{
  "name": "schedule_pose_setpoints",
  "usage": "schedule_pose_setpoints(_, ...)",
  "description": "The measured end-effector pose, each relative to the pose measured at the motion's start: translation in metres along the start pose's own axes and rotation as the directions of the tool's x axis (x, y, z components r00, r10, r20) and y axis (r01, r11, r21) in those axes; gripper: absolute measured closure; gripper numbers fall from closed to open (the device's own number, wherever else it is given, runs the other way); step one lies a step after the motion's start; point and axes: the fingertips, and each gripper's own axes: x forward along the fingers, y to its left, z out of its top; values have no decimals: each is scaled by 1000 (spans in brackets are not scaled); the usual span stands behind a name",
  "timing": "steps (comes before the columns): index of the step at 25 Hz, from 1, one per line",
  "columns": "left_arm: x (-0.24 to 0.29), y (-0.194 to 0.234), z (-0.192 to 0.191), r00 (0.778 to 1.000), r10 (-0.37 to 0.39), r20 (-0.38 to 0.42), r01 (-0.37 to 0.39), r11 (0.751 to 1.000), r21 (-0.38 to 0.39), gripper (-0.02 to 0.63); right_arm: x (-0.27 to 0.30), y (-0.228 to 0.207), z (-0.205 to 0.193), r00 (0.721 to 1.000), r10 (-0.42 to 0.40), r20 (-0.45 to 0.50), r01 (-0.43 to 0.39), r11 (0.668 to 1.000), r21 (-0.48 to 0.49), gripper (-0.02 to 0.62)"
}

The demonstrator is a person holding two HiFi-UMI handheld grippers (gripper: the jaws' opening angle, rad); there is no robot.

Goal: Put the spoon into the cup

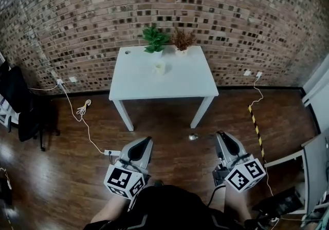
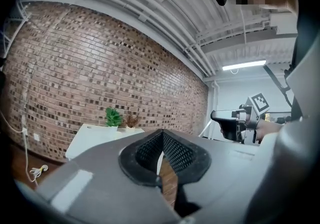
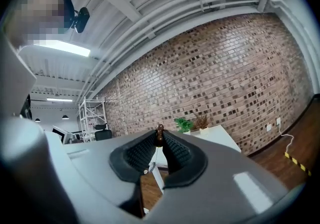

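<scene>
right gripper view: the right gripper (image 3: 159, 140) has its black ribbed pads pinched on a thin metal spoon with a dark brown knob at its end (image 3: 159, 132). the knob pokes up past the tips, and the shaft slants down and left to a shiny end below the pads. the left gripper (image 2: 162, 135) is closed tip to tip with nothing in it. beyond both lies dark wooden floor (image 1: 169, 121), then a white rectangular table (image 1: 180, 82) against a brick wall (image 1: 231, 18). on the table, toward the back, stands the small pale cup (image 1: 160, 68), well apart from both grippers.

the step in hand looks like the carry to the table. the hold is near one end of a thin shaft, so the spoon could swing or slip and the grip should stay firm. i'd arrive above the cup, tip the shiny end down, and let go only once it is inside the rim.

the head view alone shows the cup and the gap to it, plus a green plant (image 1: 154, 39) and a dried brown plant (image 1: 182, 39) behind. only the right gripper view shows the clamp on the spoon. the left gripper view shows the right gripper side-on, but not the spoon.
</scene>
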Motion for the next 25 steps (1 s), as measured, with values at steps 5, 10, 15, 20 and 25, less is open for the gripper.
schedule_pose_setpoints(5, 4, 33, -3, 1000, -5, 3, 5, 1000, -11, 612, 32, 6, -2, 1000, -23, -13, 23, 1000, -6, 548)
schedule_pose_setpoints(10, 14, 51, -1, 1000, 10, 4, -10, 999, -37, 612, 61, 4, 3, 999, -11, -36, 10, 1000, -28, 548)
schedule_pose_setpoints(15, 35, 75, 1, 998, 59, 4, -59, 997, -43, 612, 98, -14, -1, 998, 26, -52, -27, 1000, -14, 548)
schedule_pose_setpoints(20, 68, 93, 12, 995, 98, 10, -97, 995, -29, 612, 134, -38, 11, 997, 62, -41, -63, 998, -20, 548)
schedule_pose_setpoints(25, 108, 102, 28, 993, 111, 29, -111, 994, -9, 612, 167, -69, 25, 995, 92, -37, -93, 995, -23, 548)
